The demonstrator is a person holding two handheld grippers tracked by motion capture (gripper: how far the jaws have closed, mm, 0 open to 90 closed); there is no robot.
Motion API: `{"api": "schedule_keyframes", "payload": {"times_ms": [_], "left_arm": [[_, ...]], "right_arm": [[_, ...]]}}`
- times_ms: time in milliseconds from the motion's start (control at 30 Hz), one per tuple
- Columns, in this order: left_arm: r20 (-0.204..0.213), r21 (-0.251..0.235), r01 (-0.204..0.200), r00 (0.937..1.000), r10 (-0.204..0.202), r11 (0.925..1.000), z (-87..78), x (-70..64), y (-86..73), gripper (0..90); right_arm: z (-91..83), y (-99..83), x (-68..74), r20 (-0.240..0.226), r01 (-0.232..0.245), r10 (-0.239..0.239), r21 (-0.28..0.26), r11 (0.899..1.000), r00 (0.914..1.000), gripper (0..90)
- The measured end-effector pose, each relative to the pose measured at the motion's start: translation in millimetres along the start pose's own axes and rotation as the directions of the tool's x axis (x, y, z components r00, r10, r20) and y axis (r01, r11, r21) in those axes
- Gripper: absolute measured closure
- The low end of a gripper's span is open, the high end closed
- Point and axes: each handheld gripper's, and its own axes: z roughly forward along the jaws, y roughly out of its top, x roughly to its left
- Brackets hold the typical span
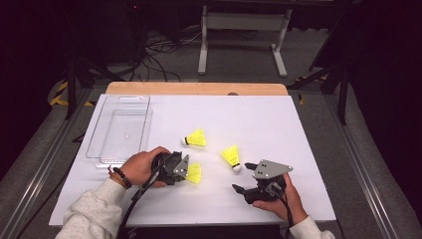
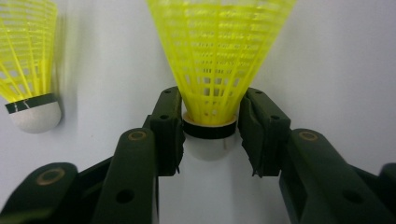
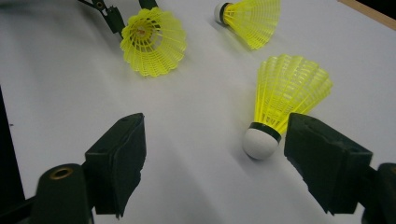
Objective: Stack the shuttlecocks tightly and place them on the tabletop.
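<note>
A clear plastic tray (image 1: 102,130), rectangular with rounded corners and a ribbed floor, lay at the far left of the white tabletop (image 1: 278,124). To its right and nearer, the left hand-held gripper (image 1: 188,173) pointed rightward and had its two black jaws closed on the first shuttlecock (image 1: 194,173) just where the skirt met the cap; in the left gripper view this shuttlecock (image 2: 215,70) showed a bright yellow net-like plastic skirt flaring away from the jaws, a black band and a rounded white cap tucked between the pads. Just beyond it on the tabletop, towards the far side, lay the second shuttlecock (image 1: 195,138), of the same make, on its side with its cap to the left. Farther right lay the third shuttlecock (image 1: 232,158), skirt towards the far side and white cap nearest the right hand-held gripper (image 1: 245,176). That hand-held gripper stood wide open and held nothing; in the right gripper view the third shuttlecock (image 3: 282,100) lay between the spread jaws, close beside the right-hand one, though whether it touched could not be told
</note>
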Motion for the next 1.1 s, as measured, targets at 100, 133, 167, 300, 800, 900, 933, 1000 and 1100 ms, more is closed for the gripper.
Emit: {"api": "schedule_keyframes", "payload": {"times_ms": [100, 133, 167, 300, 800, 900, 933, 1000, 1100], "left_arm": [[-0.002, 0.013, 0.02, 0.9998, -0.02, 0.9997, 1.9, 1.2, -0.2, 52.4], [0.004, 0.024, 0.022, 0.9997, -0.023, 0.9995, 3.1, 1.8, -1.1, 53.8], [0.006, 0.016, 0.033, 0.9994, -0.033, 0.9993, 2.9, 2.7, -2.2, 53.3], [0.02, 0.02, 0.048, 0.9986, -0.049, 0.9986, 2.9, 5.7, -4.8, 52.3], [-0.036, 0.103, 0.011, 0.9993, -0.008, 0.9946, -2.1, 6.1, -7.8, 64.5], [-0.068, 0.099, 0.019, 0.9976, -0.012, 0.9949, -4.7, 5.2, -7.8, 64.3], [-0.065, 0.098, 0.01, 0.9979, -0.004, 0.9952, -5.6, 5.8, -8.2, 64.2], [-0.065, 0.086, 0.021, 0.9978, -0.015, 0.9961, -7.0, 5.2, -9.6, 63.7], [-0.059, 0.075, 0.019, 0.9981, -0.015, 0.997, -8.2, 5.1, -10.1, 61.4]], "right_arm": [[0.5, 0.2, 0.5, -0.004, 0.003, -0.003, 0.003, 1.0, 1.0, 21.7], [0.7, 0.2, 0.5, -0.004, 0.005, -0.005, 0.005, 1.0, 1.0, 21.7], [1.1, 0.1, 0.5, -0.006, 0.004, -0.004, 0.007, 1.0, 1.0, 21.7], [2.0, -0.2, 0.9, -0.012, 0.004, -0.004, 0.012, 1.0, 0.9999, 21.7], [6.4, -0.7, 2.9, -0.028, 0.004, -0.003, 0.029, 1.0, 0.9996, 21.7], [6.5, -0.6, 3.0, -0.028, 0.004, -0.003, 0.03, 1.0, 0.9996, 21.7], [6.4, -0.6, 3.0, -0.028, 0.005, -0.004, 0.03, 1.0, 0.9996, 21.7], [6.3, -0.7, 2.8, -0.028, 0.004, -0.003, 0.029, 1.0, 0.9996, 21.7], [6.3, -0.7, 2.9, -0.026, 0.005, -0.005, 0.03, 1.0, 0.9996, 21.6]]}}
